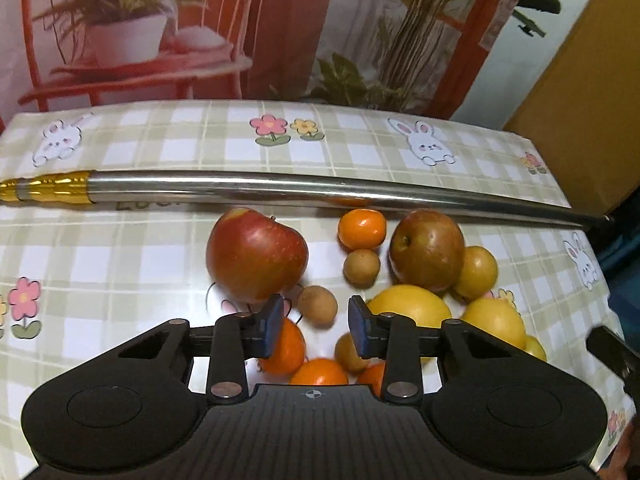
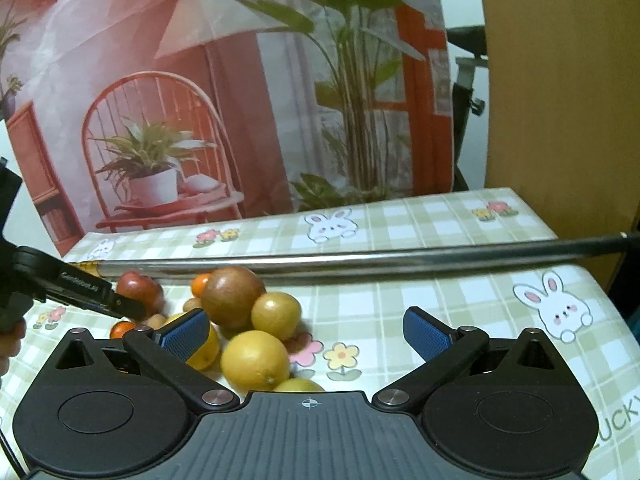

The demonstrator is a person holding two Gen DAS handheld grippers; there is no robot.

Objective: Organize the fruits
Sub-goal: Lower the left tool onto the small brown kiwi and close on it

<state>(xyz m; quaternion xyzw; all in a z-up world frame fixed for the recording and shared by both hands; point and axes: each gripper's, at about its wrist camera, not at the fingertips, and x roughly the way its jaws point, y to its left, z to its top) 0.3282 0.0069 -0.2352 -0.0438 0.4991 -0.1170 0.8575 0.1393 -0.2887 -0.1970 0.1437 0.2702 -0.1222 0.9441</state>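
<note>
**Fruit Position Relative to Both Tongs**

The fruit pile (image 1: 400, 280) lies on the bench (image 1: 120, 248), on the near side of a metal rod (image 1: 280, 188). Left tongs (image 1: 314, 326): partly released, empty, directly above the pile; a small brown fruit (image 1: 318, 306) sits just ahead of the gap. Right tongs (image 2: 306, 332): fully released, empty; a yellow citrus (image 2: 254, 358) lies left of centre. The left tongs are judged nearer to a grasp.

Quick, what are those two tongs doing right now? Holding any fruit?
Left tongs: open, holding nothing, above the fruit.
Right tongs: wide open, holding nothing.
</note>
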